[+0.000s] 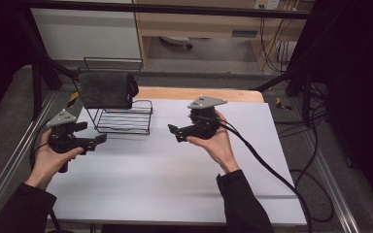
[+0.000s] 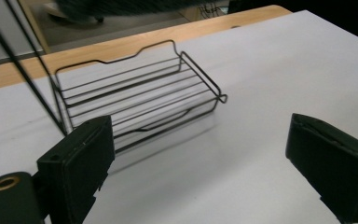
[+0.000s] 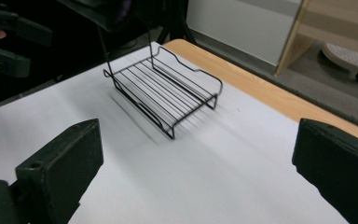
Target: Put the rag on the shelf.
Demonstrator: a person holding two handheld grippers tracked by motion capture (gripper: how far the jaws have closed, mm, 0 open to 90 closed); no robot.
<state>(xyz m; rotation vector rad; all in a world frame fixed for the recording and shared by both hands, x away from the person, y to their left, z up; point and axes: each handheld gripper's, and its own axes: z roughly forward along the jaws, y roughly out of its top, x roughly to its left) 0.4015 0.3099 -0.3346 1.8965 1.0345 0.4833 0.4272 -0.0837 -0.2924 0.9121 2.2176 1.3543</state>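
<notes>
Black jaws on both tools are spread wide with nothing between them. Left gripper (image 1: 90, 136) sits at lower left of the high view, right gripper (image 1: 175, 132) at centre, both aimed toward the wire rack (image 1: 124, 119) at upper left. Same in the gripper views: left gripper (image 2: 196, 158) and right gripper (image 3: 196, 163) frame bare white table (image 1: 175, 179), with the rack's bottom shelf ahead and apart from the jaws.

Dark towel (image 1: 107, 90) is draped over the rack's top bar, hanging folded, touching neither gripper.

Judgement: hanging looks done, since the towel sits on the bar unaided and both tools are off it. What's left is, at most, pulling the hands clear or straightening the drape.
</notes>
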